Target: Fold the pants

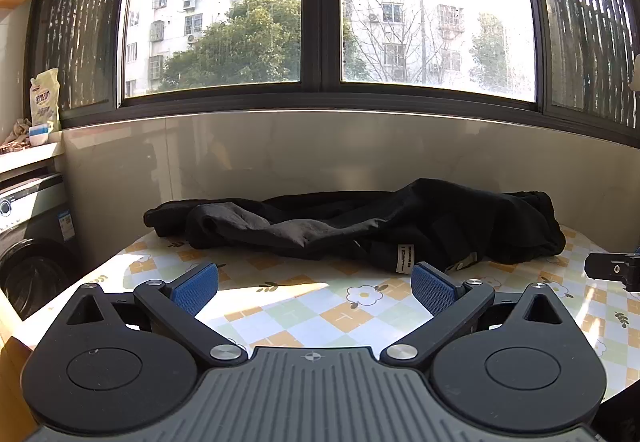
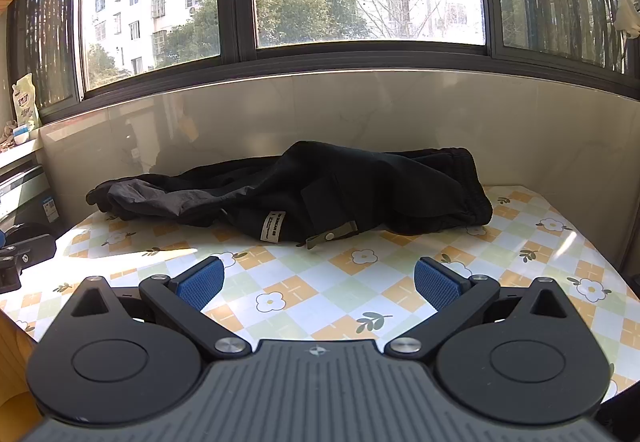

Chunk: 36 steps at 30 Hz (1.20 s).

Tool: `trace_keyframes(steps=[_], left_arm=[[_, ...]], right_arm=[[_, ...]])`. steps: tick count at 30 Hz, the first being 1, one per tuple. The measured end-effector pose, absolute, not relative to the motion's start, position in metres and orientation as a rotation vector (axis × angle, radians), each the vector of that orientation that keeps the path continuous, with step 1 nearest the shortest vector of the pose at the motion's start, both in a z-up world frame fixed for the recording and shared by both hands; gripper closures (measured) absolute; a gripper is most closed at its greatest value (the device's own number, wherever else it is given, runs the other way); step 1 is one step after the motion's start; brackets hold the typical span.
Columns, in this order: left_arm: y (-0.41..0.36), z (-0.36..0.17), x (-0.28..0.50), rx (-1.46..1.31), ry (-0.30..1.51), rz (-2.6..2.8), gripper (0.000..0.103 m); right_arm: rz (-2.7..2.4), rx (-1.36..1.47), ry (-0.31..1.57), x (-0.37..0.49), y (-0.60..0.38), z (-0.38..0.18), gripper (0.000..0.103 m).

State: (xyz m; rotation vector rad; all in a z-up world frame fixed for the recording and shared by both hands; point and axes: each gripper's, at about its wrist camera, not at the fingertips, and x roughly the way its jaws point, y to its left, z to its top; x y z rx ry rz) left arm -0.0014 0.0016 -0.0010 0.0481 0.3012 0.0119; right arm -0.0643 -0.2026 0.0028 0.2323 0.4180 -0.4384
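Black pants (image 1: pixel 360 226) lie crumpled in a heap across the far side of the table (image 1: pixel 304 314), against the wall. Their elastic waistband is at the right end, the legs trail left, and a white label (image 1: pixel 407 258) faces me. In the right wrist view the same pants (image 2: pixel 320 189) show a white label (image 2: pixel 273 226) and an olive tab (image 2: pixel 332 235). My left gripper (image 1: pixel 314 288) hovers open over the tablecloth, short of the pants, nothing between its blue pads. My right gripper (image 2: pixel 319 284) is likewise open and apart from the pants.
The table (image 2: pixel 520 282) has a flower-and-check cloth and stands against a tiled wall below a big window. A washing machine (image 1: pixel 28 242) stands at the left, with a detergent bag (image 1: pixel 45 99) on the ledge above. Each view catches part of the other gripper at its edge.
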Motion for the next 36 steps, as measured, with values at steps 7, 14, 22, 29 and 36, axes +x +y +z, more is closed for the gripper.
trace_keyframes(steps=[7, 14, 22, 29, 36], left_arm=[[0.0005, -0.0009, -0.0007, 0.054, 0.297, 0.025, 0.0], [-0.0001, -0.0017, -0.0017, 0.05, 0.296, 0.028, 0.0], [0.0007, -0.0012, -0.0029, 0.042, 0.292, 0.025, 0.0], [0.0018, -0.0016, -0.0028, 0.041, 0.294, 0.016, 0.0], [0.0026, -0.0016, -0.0026, 0.043, 0.293, 0.015, 0.0]], right_arm=[[-0.439, 0.231, 0.418, -0.0644, -0.2026, 0.0031, 0.0], [-0.438, 0.225, 0.415, -0.0669, -0.2008, 0.0052, 0.0], [-0.435, 0.213, 0.414, -0.0666, -0.1971, 0.0062, 0.0], [-0.438, 0.203, 0.411, -0.0666, -0.1952, 0.0077, 0.0], [-0.439, 0.201, 0.412, -0.0671, -0.1953, 0.0084, 0.0]])
